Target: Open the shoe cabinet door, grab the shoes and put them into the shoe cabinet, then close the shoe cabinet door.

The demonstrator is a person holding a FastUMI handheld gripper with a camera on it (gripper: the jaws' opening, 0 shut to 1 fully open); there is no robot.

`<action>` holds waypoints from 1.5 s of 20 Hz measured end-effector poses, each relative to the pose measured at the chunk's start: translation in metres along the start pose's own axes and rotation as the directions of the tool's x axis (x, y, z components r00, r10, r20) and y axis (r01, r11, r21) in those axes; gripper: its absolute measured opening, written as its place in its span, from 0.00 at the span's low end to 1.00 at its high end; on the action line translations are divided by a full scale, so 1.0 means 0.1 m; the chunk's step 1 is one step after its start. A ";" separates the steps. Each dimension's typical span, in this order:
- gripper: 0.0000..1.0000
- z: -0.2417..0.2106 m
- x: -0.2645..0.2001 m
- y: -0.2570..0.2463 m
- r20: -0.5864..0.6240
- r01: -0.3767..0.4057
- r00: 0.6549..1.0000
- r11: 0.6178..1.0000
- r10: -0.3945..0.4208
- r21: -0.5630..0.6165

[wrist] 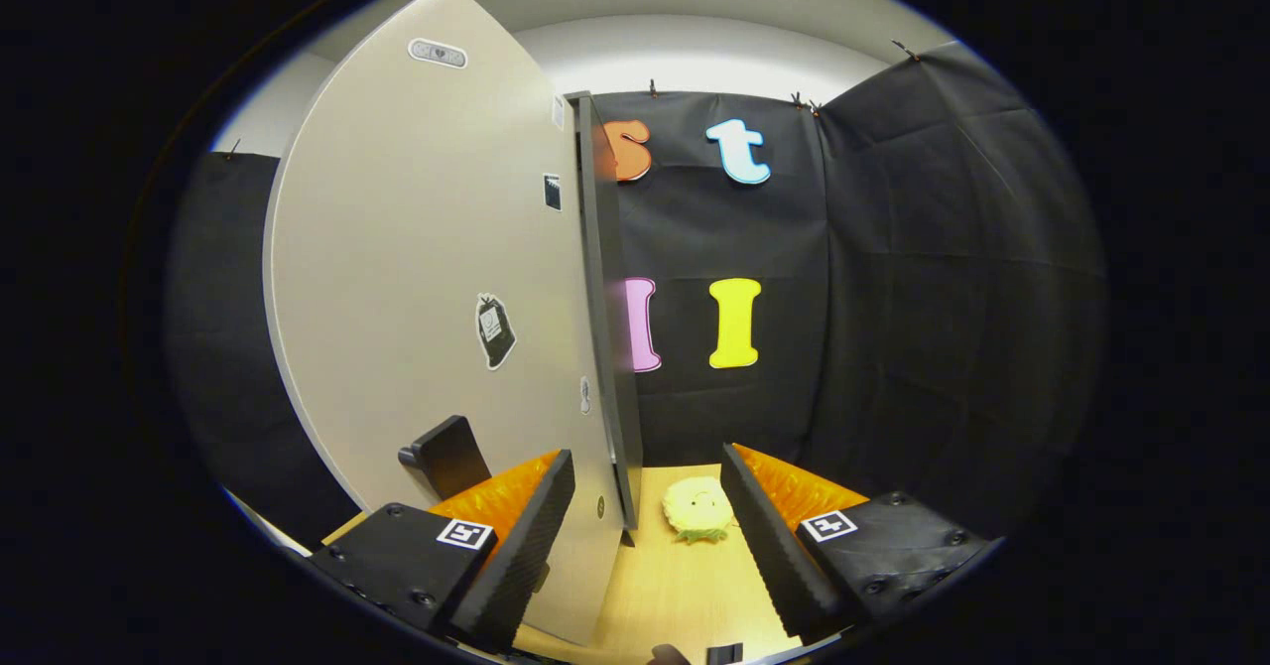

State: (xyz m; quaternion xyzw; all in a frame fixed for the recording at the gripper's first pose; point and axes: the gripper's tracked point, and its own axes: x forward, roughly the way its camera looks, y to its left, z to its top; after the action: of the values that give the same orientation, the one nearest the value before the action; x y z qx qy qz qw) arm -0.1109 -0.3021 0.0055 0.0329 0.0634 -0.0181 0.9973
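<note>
The cabinet's inside is hidden behind its door [427,278]. The gripper [650,536] is spread wide, with the door's free edge between its fingers. The fluffy yellow shoe [698,508] lies on the floor [675,586] just ahead.

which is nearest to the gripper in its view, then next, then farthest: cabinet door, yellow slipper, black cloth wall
From the open gripper:
1. Cabinet door, its edge between the fingers, toward the left one.
2. Yellow slipper, on the floor just ahead, beside the right finger.
3. Black cloth wall, beyond both.
</note>
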 end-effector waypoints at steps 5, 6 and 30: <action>0.97 -0.04 0.02 0.40 0.000 -0.002 1.000 1.000 0.002 0.012; 0.97 -0.05 0.02 0.47 0.000 0.003 1.000 1.000 -0.003 0.011; 0.99 -0.15 0.46 2.08 0.034 -0.060 0.998 0.998 0.061 -0.023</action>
State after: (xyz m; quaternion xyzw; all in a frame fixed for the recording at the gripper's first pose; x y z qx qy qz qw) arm -0.0584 -0.0948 -0.0024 0.0235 0.0452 0.0122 0.9986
